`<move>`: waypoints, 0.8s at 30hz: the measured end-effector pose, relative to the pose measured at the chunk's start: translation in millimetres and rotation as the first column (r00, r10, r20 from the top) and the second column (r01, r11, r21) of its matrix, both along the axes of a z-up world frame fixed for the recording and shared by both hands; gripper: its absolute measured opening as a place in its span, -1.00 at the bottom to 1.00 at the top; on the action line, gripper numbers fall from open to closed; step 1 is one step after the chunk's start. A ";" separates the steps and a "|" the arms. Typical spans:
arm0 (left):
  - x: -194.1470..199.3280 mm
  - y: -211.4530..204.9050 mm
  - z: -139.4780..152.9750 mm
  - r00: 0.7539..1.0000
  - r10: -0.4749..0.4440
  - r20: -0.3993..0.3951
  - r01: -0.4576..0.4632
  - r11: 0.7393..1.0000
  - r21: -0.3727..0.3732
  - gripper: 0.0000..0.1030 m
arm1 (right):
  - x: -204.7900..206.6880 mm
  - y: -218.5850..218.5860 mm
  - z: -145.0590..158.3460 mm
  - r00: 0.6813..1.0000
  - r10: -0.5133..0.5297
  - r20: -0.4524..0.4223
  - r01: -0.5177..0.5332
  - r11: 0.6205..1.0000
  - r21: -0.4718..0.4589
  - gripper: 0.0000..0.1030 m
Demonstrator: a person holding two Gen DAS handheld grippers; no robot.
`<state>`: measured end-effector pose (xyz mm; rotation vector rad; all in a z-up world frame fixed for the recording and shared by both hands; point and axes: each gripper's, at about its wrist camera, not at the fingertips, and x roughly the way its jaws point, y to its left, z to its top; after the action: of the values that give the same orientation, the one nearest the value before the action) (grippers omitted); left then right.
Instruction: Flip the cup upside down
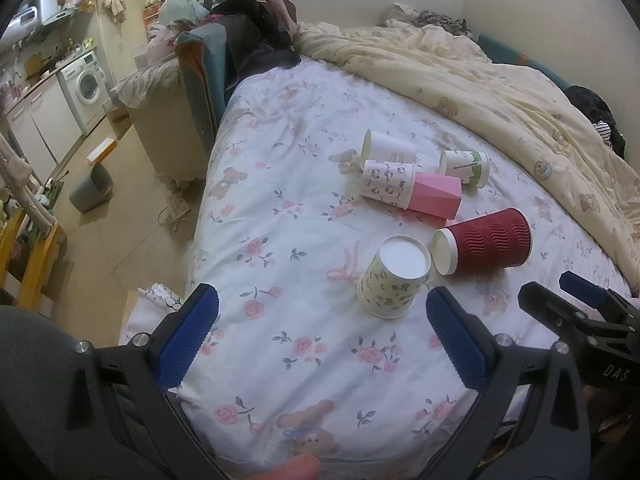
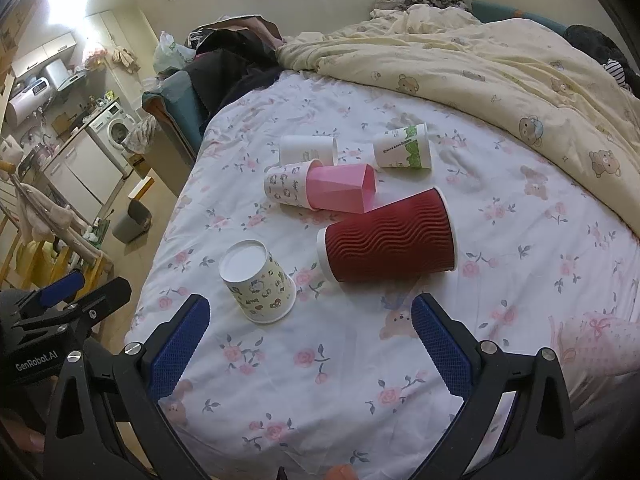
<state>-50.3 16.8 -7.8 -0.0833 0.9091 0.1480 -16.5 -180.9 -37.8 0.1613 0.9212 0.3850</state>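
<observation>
A patterned paper cup (image 1: 390,280) (image 2: 258,280) stands upside down on the floral bed sheet (image 1: 304,240), its white base up. A dark red ribbed cup (image 1: 486,242) (image 2: 390,238) lies on its side beside it. Farther back lie a pink cup (image 1: 434,196) (image 2: 340,188), a cartoon-print cup (image 1: 386,184) (image 2: 286,186), a white cup (image 1: 388,148) (image 2: 308,150) and a green-banded cup (image 1: 466,166) (image 2: 404,148). My left gripper (image 1: 322,316) is open and empty just short of the upside-down cup. My right gripper (image 2: 310,320) is open and empty in front of the red cup.
A cream quilt (image 1: 500,80) (image 2: 500,64) is bunched along the back and right of the bed. Dark clothes (image 1: 256,36) pile at the bed's far left corner. The bed's left edge drops to a tiled floor with a grey bin (image 1: 90,188) (image 2: 130,220).
</observation>
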 end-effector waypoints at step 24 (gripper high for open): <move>0.2 0.7 -2.6 1.000 0.008 -0.006 -0.008 1.000 -0.002 0.99 | -1.1 -0.2 -5.0 1.000 0.006 -0.003 -0.006 1.000 -0.009 1.00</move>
<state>-50.2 17.6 -10.4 -0.0883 0.9154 0.1547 -17.6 -181.1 -42.8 0.1514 0.9267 0.3863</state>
